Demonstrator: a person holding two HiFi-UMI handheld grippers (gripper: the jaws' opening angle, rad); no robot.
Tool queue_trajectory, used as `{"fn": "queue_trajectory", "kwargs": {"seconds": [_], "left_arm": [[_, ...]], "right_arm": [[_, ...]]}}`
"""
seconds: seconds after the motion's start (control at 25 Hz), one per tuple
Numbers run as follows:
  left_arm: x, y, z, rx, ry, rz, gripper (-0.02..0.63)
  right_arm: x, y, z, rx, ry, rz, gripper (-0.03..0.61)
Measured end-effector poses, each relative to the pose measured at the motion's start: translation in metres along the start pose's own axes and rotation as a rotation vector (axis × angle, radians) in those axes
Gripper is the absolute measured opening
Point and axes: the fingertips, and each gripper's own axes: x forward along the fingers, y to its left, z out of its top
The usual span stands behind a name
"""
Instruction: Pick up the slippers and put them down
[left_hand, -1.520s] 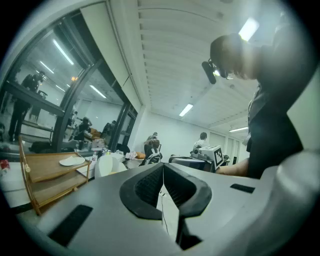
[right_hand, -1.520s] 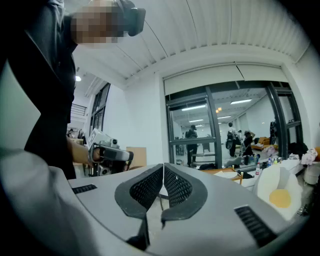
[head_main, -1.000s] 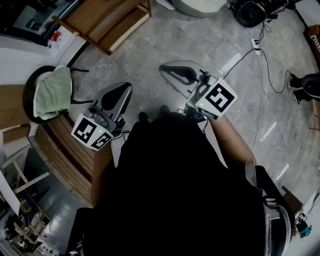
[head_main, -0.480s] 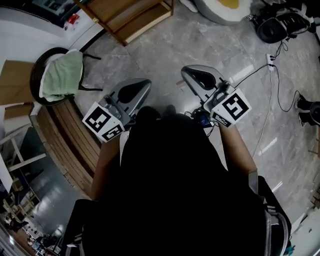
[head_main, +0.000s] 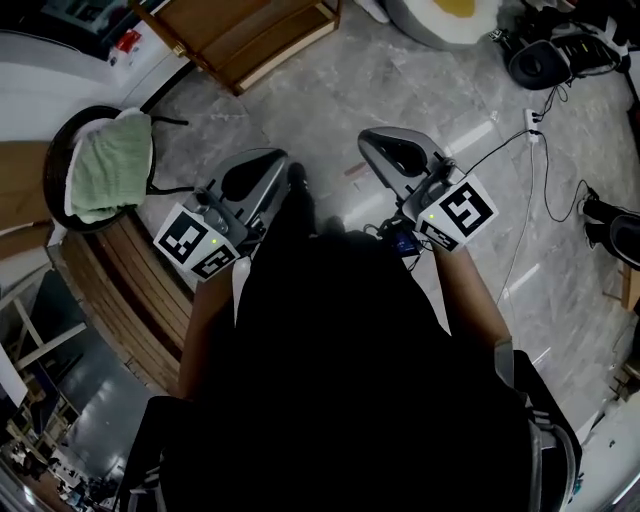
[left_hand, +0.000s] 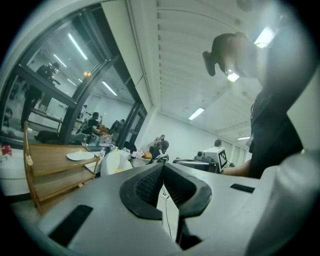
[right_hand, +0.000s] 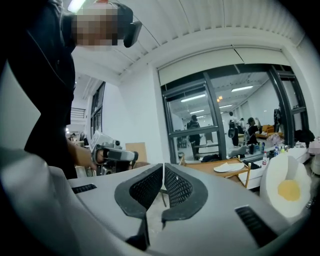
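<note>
Both grippers are held level in front of the person, side by side over the grey marble floor. My left gripper (head_main: 272, 158) (left_hand: 162, 167) is shut with nothing between its pads. My right gripper (head_main: 368, 138) (right_hand: 163, 167) is also shut and empty. A pale flat thing, perhaps a slipper (left_hand: 80, 156) (right_hand: 227, 167), lies on the wooden rack (head_main: 240, 35) ahead, far beyond both grippers. Each gripper view catches the other gripper off to the side: the right one (left_hand: 215, 157) and the left one (right_hand: 112, 155).
A round chair with a green towel (head_main: 100, 175) stands at the left beside a slatted wooden bench (head_main: 120, 290). A white egg-shaped cushion (head_main: 440, 15) and black bags (head_main: 560, 50) lie at the top. Cables (head_main: 530, 170) run along the right. A dark shoe (head_main: 298, 185) shows beside the left gripper.
The person has stepped toward the wooden rack, carrying both grippers along, still shut. A dark shoe has come into view between the grippers.
</note>
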Motion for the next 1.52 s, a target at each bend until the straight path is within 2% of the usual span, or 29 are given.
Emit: {"fn": "queue_trajectory", "kwargs": {"seconds": [0.28,0.48,0.76,0.96,1.12,1.32,1.52], "left_arm": [[0.016,0.097,0.048,0.012,-0.022,-0.038,0.011],[0.022,0.147,0.069,0.013,-0.038,-0.068,0.011],[0.047,0.200,0.074,-0.025,-0.031,-0.101,0.011],[0.100,0.222,0.080,-0.028,-0.006,-0.124,0.011],[0.145,0.241,0.085,-0.028,0.016,-0.093,0.011],[0.205,0.275,0.092,-0.031,0.078,-0.039,0.011],[0.273,0.296,0.124,0.002,0.075,0.017,0.011]], "right_arm": [[0.080,-0.049,0.024,-0.012,0.048,-0.011,0.026],[0.116,-0.080,0.037,-0.016,0.068,-0.061,0.026],[0.133,-0.122,0.042,-0.004,0.078,-0.143,0.026],[0.124,-0.168,0.044,0.008,0.071,-0.186,0.025],[0.120,-0.214,0.039,0.023,0.062,-0.167,0.026],[0.137,-0.283,0.051,0.003,0.029,-0.091,0.026],[0.137,-0.344,0.068,0.027,0.010,-0.007,0.026]]}}
